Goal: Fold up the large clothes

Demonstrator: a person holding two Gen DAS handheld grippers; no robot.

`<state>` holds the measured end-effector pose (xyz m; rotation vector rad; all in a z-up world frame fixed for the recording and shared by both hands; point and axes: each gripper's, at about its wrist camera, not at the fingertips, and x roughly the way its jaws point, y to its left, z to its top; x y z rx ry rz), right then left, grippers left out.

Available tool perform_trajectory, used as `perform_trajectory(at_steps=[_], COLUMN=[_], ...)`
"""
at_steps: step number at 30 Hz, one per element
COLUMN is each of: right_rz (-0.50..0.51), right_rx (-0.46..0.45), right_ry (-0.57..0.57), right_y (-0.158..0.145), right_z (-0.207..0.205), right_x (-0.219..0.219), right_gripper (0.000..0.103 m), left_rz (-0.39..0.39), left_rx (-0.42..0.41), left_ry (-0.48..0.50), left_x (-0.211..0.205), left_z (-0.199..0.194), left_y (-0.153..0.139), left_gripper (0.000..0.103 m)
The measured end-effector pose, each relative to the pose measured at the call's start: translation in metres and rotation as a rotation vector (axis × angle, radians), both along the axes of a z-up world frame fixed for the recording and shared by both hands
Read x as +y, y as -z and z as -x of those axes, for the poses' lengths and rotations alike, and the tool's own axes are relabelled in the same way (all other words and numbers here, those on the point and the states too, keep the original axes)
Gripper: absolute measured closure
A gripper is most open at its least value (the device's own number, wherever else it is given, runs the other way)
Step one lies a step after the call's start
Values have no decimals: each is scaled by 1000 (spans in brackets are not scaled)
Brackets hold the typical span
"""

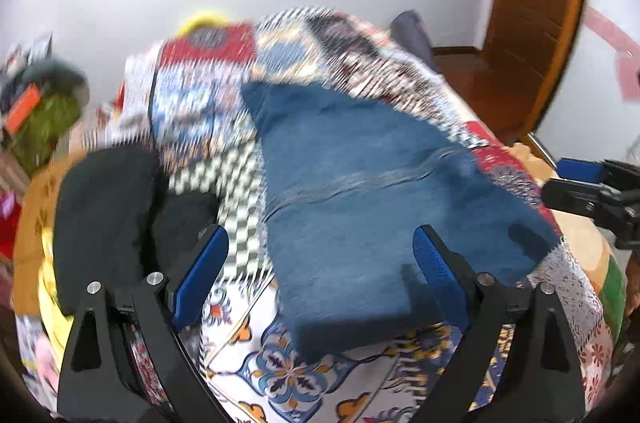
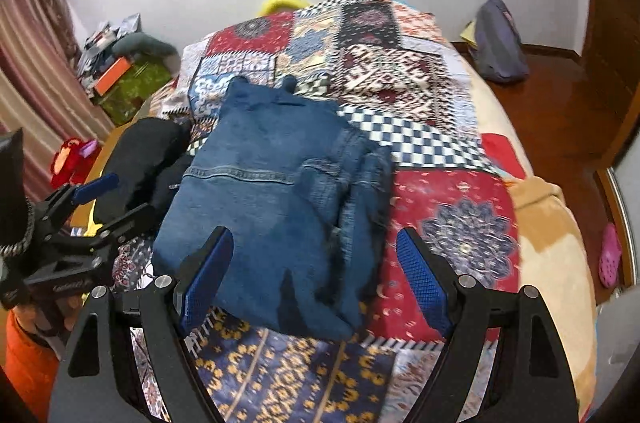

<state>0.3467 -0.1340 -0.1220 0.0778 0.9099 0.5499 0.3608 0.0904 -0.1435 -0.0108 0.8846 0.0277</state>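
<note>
Both claws open, nothing held above the folded jeans

Left gripper (image 1: 320, 275) and right gripper (image 2: 314, 275) hang with blue pads spread wide, empty, over the jeans (image 2: 272, 203). These lie folded on the patchwork quilt (image 2: 452, 207), beside a black garment (image 2: 140, 159) (on their left). Their long axis runs from the near bed edge toward the wall, waistband at the far end.

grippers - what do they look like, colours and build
Both the left gripper and right gripper have black angular linkage arms with silver round pivot bolts, and flat blue textured pads on the fingers. The two look alike.
</note>
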Motion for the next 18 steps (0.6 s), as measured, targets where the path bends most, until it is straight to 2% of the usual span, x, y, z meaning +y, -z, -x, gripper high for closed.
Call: perform_trajectory(at_steps=[3,6,8,10,12,15,18], right_rz=[23,59,93,84,65,65,80], right_rx=[26,78,115,146,173,165,150], right_ry=[-23,-24,-15,-21,-13,-7,-11], right_y=[16,40,56,68,79,82,79], right_z=[-4,-8,-11,-11,-9,-3,3], right_x=[13,16,13,6,-6,-16,-20], right_gripper=[22,22,22,22,17,14,14], left_rz=[59,81,115,155,168,195,164], left_rx=[76,147,153,163,160,162,165], left_ry=[-24,-18,-30,-30,-32,-34,-26], left_x=[14,16,18,21,24,29,26], left_z=[-3,-3,4,9,17,25,31], left_y=[24,53,66,75,81,81,77], left_gripper=[10,9,9,8,5,5,5])
